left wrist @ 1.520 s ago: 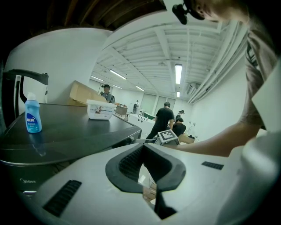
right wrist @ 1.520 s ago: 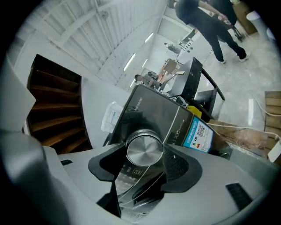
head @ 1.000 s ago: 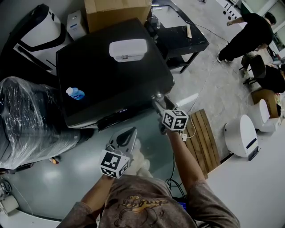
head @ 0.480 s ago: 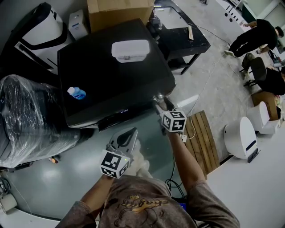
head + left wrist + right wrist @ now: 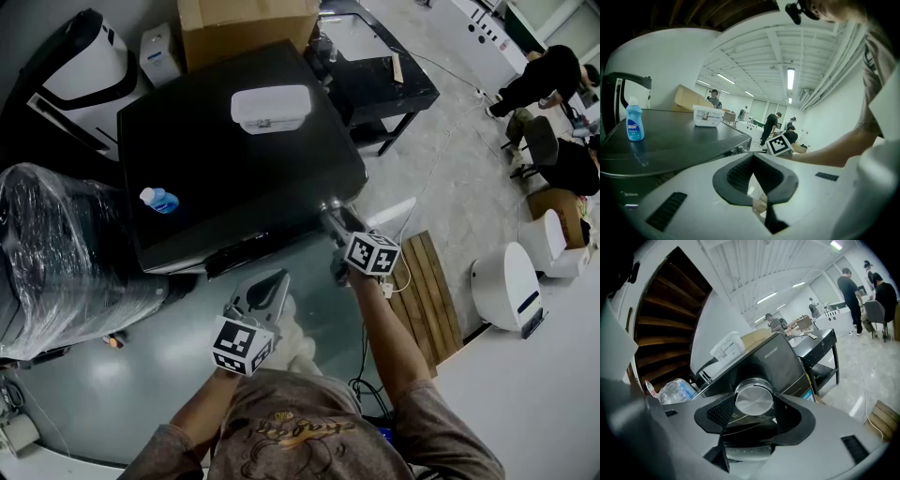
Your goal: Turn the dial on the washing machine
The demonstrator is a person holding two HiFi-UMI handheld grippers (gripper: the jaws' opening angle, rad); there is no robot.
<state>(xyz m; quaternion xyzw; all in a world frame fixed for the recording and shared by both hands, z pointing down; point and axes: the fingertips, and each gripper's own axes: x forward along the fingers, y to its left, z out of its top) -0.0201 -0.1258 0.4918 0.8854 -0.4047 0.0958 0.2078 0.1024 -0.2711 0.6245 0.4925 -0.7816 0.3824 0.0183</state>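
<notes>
Jaws of the right gripper [image 5: 754,405] clamp the silver dial [image 5: 753,397] at the near right corner of the black washing machine [image 5: 220,183]. Left gripper [image 5: 758,185], jaws together and empty, hangs off the machine's front edge, apart from the dial.

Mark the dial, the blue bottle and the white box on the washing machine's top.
dial [image 5: 753,400], right gripper view, middle of its brushed metal face.
blue bottle [image 5: 634,127], left gripper view, on its label.
white box [image 5: 270,106], head view, on its lid.

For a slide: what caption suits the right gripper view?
Right gripper shut on the round brushed-metal dial of the black washing machine.
</notes>
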